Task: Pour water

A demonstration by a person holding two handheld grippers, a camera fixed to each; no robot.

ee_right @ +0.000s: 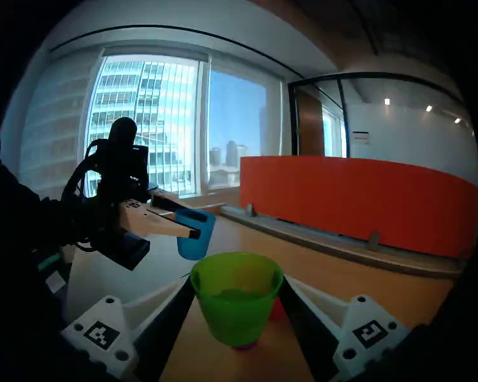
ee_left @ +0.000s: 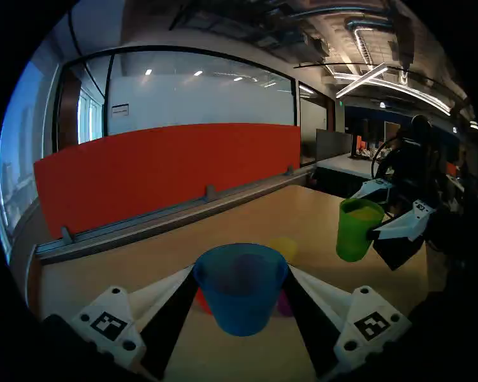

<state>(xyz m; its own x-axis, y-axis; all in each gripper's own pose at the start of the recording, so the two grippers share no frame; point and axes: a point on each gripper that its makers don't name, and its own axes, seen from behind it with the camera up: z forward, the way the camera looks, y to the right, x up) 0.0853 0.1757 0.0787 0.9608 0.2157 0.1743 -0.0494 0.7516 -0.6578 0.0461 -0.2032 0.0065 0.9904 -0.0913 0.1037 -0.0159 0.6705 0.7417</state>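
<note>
Low in the left gripper view, the left claw (ee_left: 240, 288) pinches an upright, translucent blue cup (ee_left: 240, 305). At mid-right the right claw (ee_left: 368, 219) pinches a translucent green cup (ee_left: 352, 240) that seems part full. Both cups hang above the tabletop (ee_left: 175, 248), apart and level, likely ready for one to tip into the other.

We see smooth, translucent plastic in the blue cup (ee_left: 241, 286) and green cup (ee_right: 237, 296); the table (ee_left: 303, 216) looks matt wood.
</note>
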